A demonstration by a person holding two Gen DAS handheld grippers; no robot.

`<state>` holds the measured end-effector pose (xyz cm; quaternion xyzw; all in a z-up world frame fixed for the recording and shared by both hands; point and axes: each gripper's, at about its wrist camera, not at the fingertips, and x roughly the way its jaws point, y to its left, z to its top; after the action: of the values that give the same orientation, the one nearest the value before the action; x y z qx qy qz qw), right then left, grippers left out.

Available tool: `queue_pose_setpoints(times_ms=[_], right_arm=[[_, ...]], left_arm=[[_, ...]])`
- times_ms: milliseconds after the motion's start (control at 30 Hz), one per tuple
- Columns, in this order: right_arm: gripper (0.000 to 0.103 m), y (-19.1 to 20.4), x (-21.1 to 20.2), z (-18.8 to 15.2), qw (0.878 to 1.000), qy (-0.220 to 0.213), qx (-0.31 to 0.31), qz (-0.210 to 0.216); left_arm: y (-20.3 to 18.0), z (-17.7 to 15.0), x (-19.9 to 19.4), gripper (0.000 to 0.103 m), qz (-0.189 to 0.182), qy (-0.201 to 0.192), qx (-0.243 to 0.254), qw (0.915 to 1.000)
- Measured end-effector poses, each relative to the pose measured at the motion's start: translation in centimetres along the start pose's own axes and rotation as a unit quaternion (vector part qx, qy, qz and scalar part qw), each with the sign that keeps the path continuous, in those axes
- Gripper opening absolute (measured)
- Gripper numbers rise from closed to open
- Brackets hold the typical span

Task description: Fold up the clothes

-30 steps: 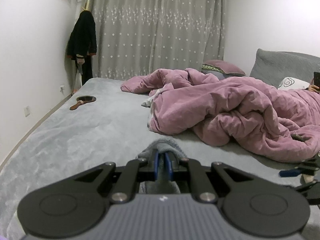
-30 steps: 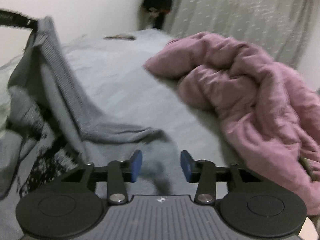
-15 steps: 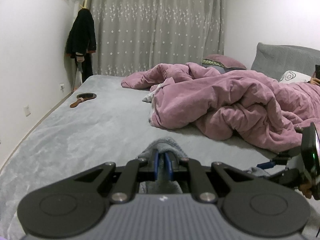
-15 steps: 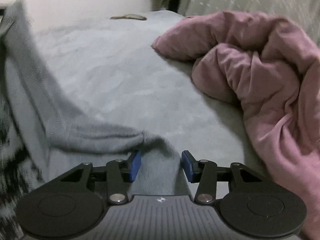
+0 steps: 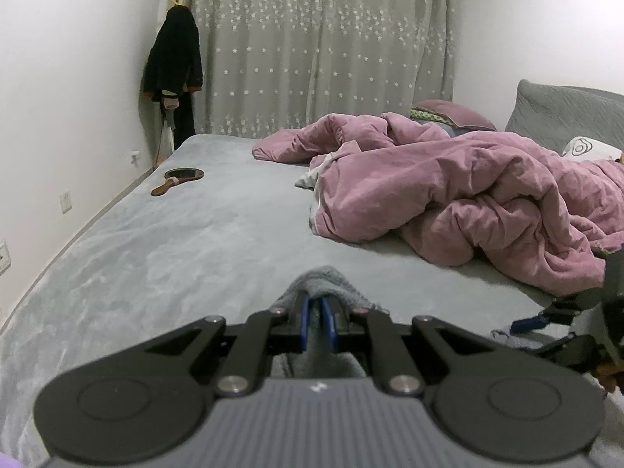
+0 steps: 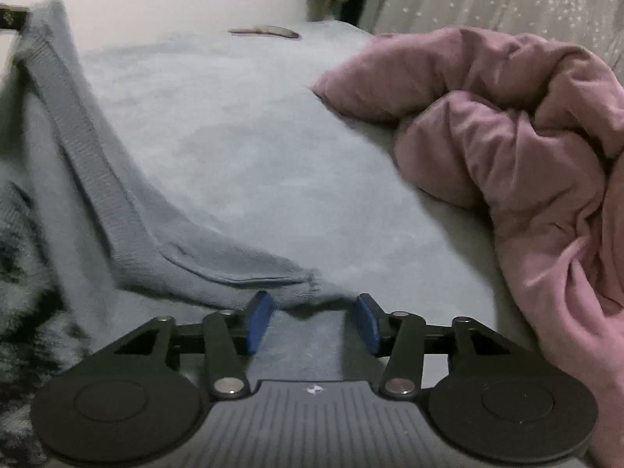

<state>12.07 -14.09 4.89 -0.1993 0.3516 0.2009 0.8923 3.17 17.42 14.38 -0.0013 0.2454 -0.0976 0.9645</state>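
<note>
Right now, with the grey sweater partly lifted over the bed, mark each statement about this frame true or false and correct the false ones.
1. The left gripper is clamped on a fold of the grey sweater. True.
2. The right gripper is pinching the sweater tightly. False: its jaws are opening, and the blue pads stand apart with the sweater's edge lying loose between them.
3. The pink duvet is folded neatly. False: it lies in a rumpled heap on the bed.
4. A hand mirror lies on the bed near the wall. True.
5. The curtain is drawn open. False: it hangs closed.
</note>
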Motion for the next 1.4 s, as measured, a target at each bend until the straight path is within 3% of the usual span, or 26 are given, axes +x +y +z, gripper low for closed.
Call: queue_pose_setpoints(times_ms=[100, 300, 400, 433, 500, 533, 667, 867, 1033, 1200, 1300, 1400], right_arm=[[0.059, -1.8, -0.2, 0.1, 0.998, -0.015, 0.055, -0.007], [0.061, -2.8, 0.9, -0.4, 0.998, 0.000, 0.051, -0.030], [0.060, -3.2, 1.2, -0.8, 0.997, 0.007, 0.078, -0.013], [0.055, -3.0, 1.0, -0.8, 0.997, 0.007, 0.077, -0.003], [0.009, -2.2, 0.6, -0.3, 0.998, 0.008, 0.058, 0.017], [0.008, -1.7, 0.4, -0.1, 0.998, 0.008, 0.048, 0.027], [0.007, -0.6, -1.3, 1.0, 0.998, -0.008, 0.028, 0.061], [0.007, 0.3, -5.3, 1.6, 0.996, -0.032, 0.008, 0.077], [0.007, 2.2, -7.8, 0.2, 0.993, -0.034, -0.043, 0.108], [0.007, 5.9, -8.8, -2.7, 0.979, -0.003, -0.128, 0.159], [0.008, 6.8, -8.3, -3.4, 0.981, 0.011, -0.148, 0.128], [0.014, 5.1, -8.1, -2.6, 0.990, -0.014, -0.103, 0.100]], left_arm=[[0.1, 0.0, 0.0, 0.008, 0.001, 0.002, -0.001, 1.0000], [0.0, 0.0, 0.6, 0.008, 0.009, 0.006, -0.003, 0.9999], [0.0, 0.0, 0.7, 0.008, 0.011, 0.008, -0.003, 0.9999], [0.0, -0.1, 0.7, 0.008, 0.012, 0.008, -0.003, 0.9999], [0.1, -0.2, 0.8, 0.008, 0.014, 0.011, -0.005, 0.9998], [0.2, -0.2, 0.9, 0.008, 0.015, 0.014, -0.006, 0.9998], [0.7, -0.2, 0.8, 0.008, 0.019, 0.018, -0.013, 0.9996], [1.5, -0.2, 0.7, 0.008, 0.028, 0.023, -0.026, 0.9990], [1.9, -0.3, 0.9, 0.008, 0.037, 0.031, -0.030, 0.9984], [1.6, -0.3, 1.1, 0.008, 0.036, 0.034, -0.026, 0.9984], [1.5, -0.3, 1.2, 0.008, 0.035, 0.035, -0.023, 0.9985], [1.3, -0.5, 1.2, 0.008, 0.033, 0.037, -0.020, 0.9986]])
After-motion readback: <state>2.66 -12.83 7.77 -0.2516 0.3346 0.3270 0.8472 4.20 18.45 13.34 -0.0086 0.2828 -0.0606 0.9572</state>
